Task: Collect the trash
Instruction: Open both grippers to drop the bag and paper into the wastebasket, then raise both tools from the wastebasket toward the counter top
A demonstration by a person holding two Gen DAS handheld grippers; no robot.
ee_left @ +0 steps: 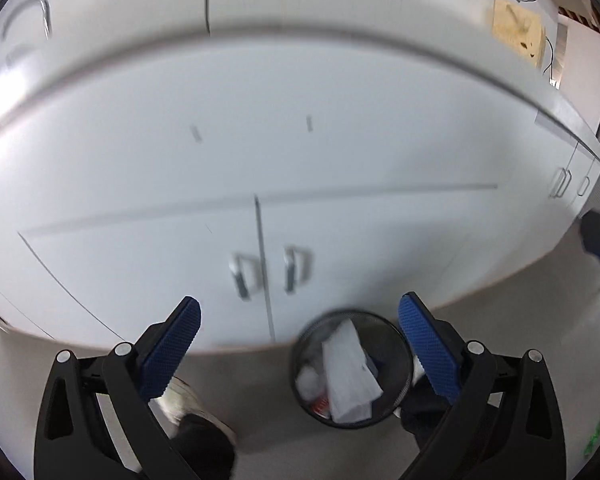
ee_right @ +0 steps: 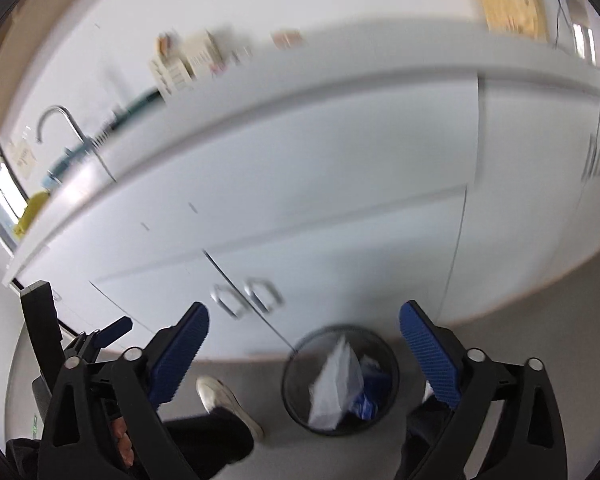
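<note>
While the left wrist view looks down: left gripper (ee_left: 299, 314) released, nothing between its blue pads.
Bin: black mesh wastebasket (ee_left: 396, 344) on the floor by white cupboard doors (ee_left: 160, 264).
Trash: white crumpled paper (ee_left: 350, 376) inside the wastebasket.
Person: a pale shoe (ee_left: 184, 398) beside it.
Right wrist view: right gripper (ee_right: 304, 318) released and empty.
Bin there: same wastebasket (ee_right: 292, 384), white bag (ee_right: 338, 384) and blue scrap (ee_right: 366, 398) inside.
Above: worktop (ee_right: 340, 56) with tap (ee_right: 58, 120).
</note>
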